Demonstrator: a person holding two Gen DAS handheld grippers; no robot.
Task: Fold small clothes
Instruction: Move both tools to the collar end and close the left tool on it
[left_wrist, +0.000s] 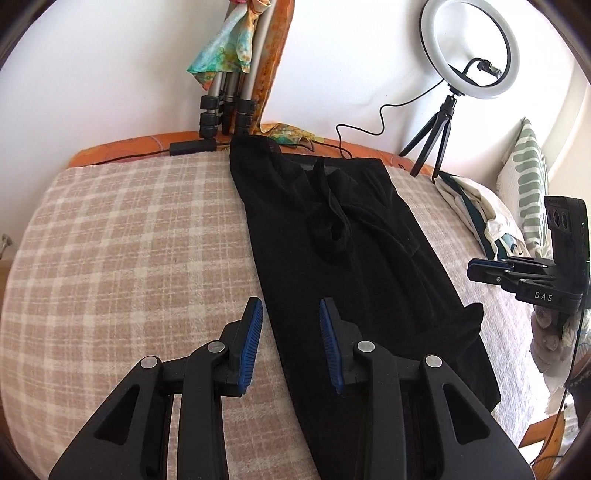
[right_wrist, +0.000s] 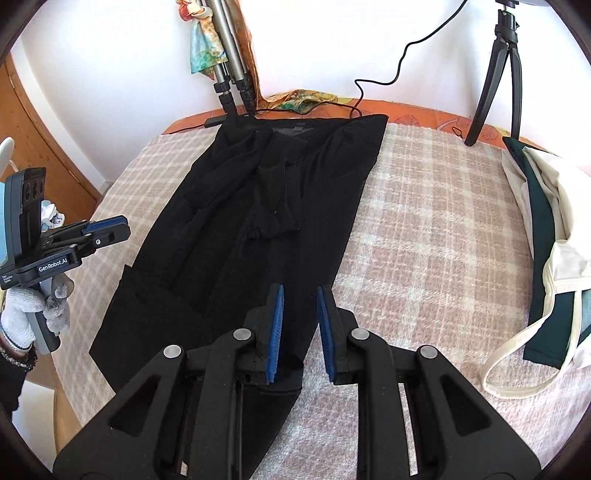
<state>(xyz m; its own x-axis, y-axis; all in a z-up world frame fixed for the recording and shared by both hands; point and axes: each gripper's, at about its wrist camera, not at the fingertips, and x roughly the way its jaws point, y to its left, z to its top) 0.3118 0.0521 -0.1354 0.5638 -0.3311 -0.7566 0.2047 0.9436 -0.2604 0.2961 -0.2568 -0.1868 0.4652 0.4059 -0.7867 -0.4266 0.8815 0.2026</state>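
A black garment (left_wrist: 354, 258) lies stretched lengthwise on the checked blanket, waistband at the far end; it also shows in the right wrist view (right_wrist: 258, 221). My left gripper (left_wrist: 291, 310) is open and empty, hovering over the garment's near left edge. My right gripper (right_wrist: 301, 295) is open with a narrower gap, empty, above the garment's near right edge. The right gripper shows at the right in the left wrist view (left_wrist: 476, 267). The left gripper shows at the left in the right wrist view (right_wrist: 110, 225), held by a gloved hand.
The beige checked blanket (left_wrist: 129, 240) covers the bed. A pile of white and dark green clothes (right_wrist: 546, 229) lies at the right edge. A ring light on a small tripod (left_wrist: 472, 48), folded tripod legs (left_wrist: 225, 103) and a cable stand by the wall.
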